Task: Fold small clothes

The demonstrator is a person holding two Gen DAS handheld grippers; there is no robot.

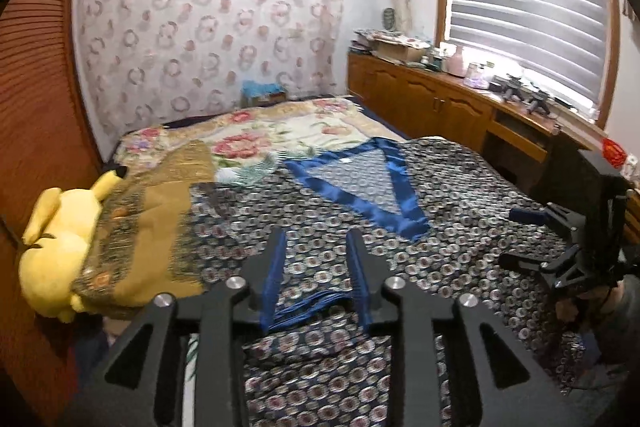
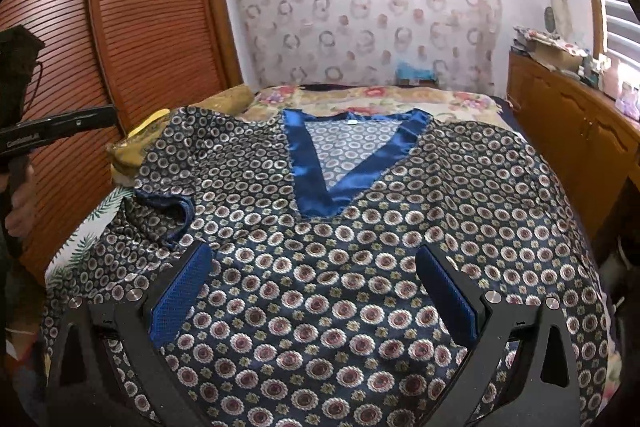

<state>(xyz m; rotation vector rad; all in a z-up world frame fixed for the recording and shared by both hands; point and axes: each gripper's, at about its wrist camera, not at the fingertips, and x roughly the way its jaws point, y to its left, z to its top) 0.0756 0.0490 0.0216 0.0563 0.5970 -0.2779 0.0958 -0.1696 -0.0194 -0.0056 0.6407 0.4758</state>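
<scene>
A dark blue top (image 2: 340, 287) printed with round medallions lies flat on the bed, its blue satin V-neck (image 2: 320, 195) pointing toward me. Its left sleeve (image 2: 164, 207) is bunched inward, blue hem showing. My left gripper (image 1: 316, 239) hangs low over the shirt's left side with its jaws a little apart. A blue hem fold (image 1: 304, 307) lies under them, and the pads do not press on it. My right gripper (image 2: 314, 251) stands wide open just above the shirt's lower middle, holding nothing. It also shows as the right gripper (image 1: 510, 237) in the left wrist view.
A yellow plush toy (image 1: 60, 239) and a mustard patterned cloth (image 1: 152, 211) lie at the bed's left edge. A floral bedspread (image 1: 280, 131) covers the far end. A louvred wooden wardrobe (image 2: 140, 27) stands on the left and a cluttered wooden cabinet (image 1: 420, 99) under the window on the right.
</scene>
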